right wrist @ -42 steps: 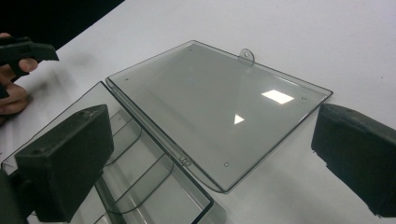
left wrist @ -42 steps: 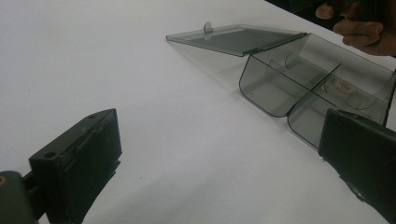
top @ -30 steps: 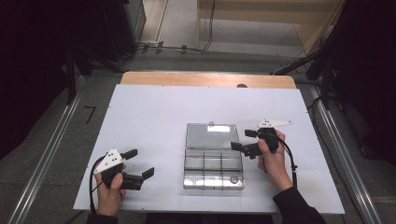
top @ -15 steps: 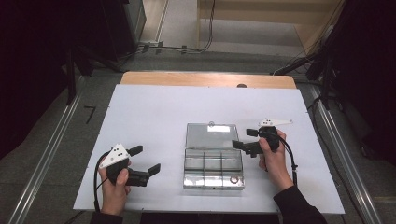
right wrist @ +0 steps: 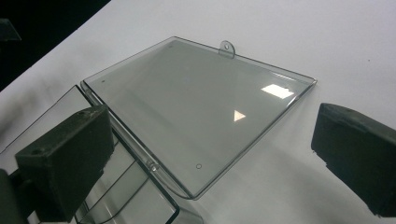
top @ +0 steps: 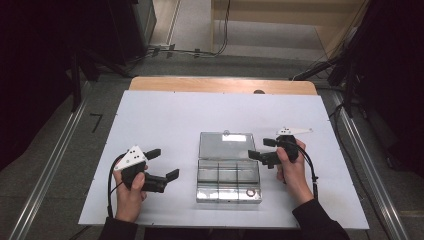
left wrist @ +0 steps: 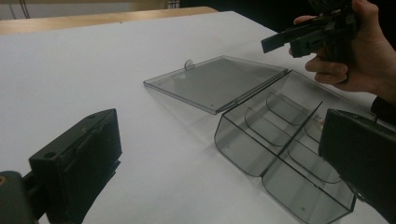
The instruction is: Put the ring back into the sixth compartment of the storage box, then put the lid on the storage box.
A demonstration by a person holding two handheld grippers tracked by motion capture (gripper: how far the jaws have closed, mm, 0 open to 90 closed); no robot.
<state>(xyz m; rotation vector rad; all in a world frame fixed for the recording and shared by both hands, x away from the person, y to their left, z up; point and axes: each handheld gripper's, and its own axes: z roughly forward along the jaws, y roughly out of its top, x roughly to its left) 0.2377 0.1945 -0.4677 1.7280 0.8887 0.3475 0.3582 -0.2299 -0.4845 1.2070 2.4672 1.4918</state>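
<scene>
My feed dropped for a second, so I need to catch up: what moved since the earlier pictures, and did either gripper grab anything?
The left gripper moved right, toward the open clear box, with its jaws apart and holding nothing. The right gripper stayed at the box's right side near the lid, open and empty. The box and its flat-lying lid did not shift on the table.

Flat white rectangular surface, with a pale wooden strip along its far edge at 12 o'clock. Grey floor all round, metal rails at 9 o'clock and 3 o'clock. Black cables lying beyond the strip, towards 11 o'clock. Dark equipment at 10 and 2 o'clock, too dim to identify.
</scene>
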